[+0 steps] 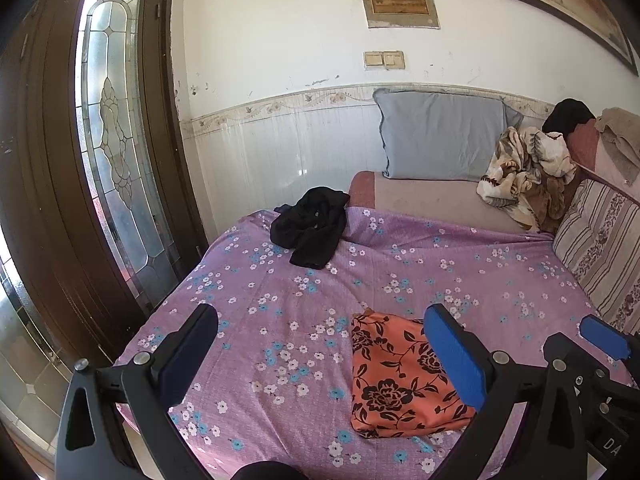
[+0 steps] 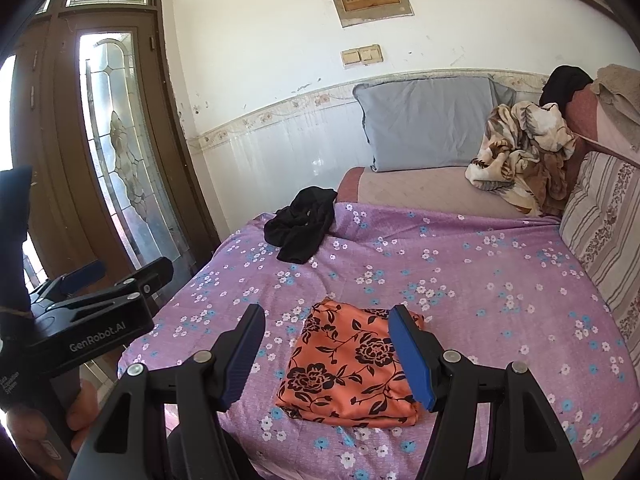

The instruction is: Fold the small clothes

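An orange cloth with black flowers [image 1: 404, 380] lies folded into a flat rectangle on the purple flowered sheet [image 1: 280, 280]; it also shows in the right wrist view [image 2: 352, 364]. A crumpled black garment [image 1: 312, 228] lies farther back on the sheet, also in the right wrist view [image 2: 302, 230]. My left gripper [image 1: 324, 356] is open and empty, above the sheet just left of the orange cloth. My right gripper [image 2: 328, 356] is open and empty, hovering over the orange cloth. The left gripper also appears at the left of the right wrist view [image 2: 120, 276].
A grey-blue pillow [image 1: 440, 136] leans on the white wall. A heap of patterned clothes [image 1: 528, 176] sits at the back right. A striped cushion [image 1: 600, 248] lines the right side. A brown door with patterned glass [image 1: 108, 152] stands left of the bed.
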`<state>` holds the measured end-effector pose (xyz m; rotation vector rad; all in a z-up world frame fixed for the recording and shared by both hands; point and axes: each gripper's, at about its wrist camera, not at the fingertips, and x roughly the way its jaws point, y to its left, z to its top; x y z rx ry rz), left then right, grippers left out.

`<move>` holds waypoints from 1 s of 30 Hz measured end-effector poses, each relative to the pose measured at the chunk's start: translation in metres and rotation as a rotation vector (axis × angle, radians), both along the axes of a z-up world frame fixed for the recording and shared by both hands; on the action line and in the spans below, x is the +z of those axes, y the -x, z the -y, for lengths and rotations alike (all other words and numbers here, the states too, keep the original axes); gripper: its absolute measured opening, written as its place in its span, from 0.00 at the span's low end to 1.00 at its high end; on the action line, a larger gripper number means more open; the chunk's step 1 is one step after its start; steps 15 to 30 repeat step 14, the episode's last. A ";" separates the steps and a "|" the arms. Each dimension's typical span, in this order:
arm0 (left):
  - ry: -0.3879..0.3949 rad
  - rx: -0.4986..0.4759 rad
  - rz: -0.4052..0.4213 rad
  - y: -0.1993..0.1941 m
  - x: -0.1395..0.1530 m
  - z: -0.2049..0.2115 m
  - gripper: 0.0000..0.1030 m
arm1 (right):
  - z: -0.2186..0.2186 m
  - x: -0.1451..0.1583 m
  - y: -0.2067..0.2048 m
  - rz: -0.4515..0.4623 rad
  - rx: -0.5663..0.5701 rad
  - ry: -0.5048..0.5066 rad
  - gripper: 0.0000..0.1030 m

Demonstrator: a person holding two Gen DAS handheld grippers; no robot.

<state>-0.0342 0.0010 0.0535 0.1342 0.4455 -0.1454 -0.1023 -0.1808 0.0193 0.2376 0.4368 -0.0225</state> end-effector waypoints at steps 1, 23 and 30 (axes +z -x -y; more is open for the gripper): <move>-0.001 0.001 -0.003 -0.002 -0.001 0.001 0.99 | 0.001 -0.002 -0.002 -0.005 -0.004 -0.001 0.66; 0.166 0.003 -0.056 -0.079 -0.013 -0.025 0.99 | 0.065 -0.018 -0.054 -0.008 -0.108 0.003 0.66; 0.166 0.003 -0.056 -0.079 -0.013 -0.025 0.99 | 0.065 -0.018 -0.054 -0.008 -0.108 0.003 0.66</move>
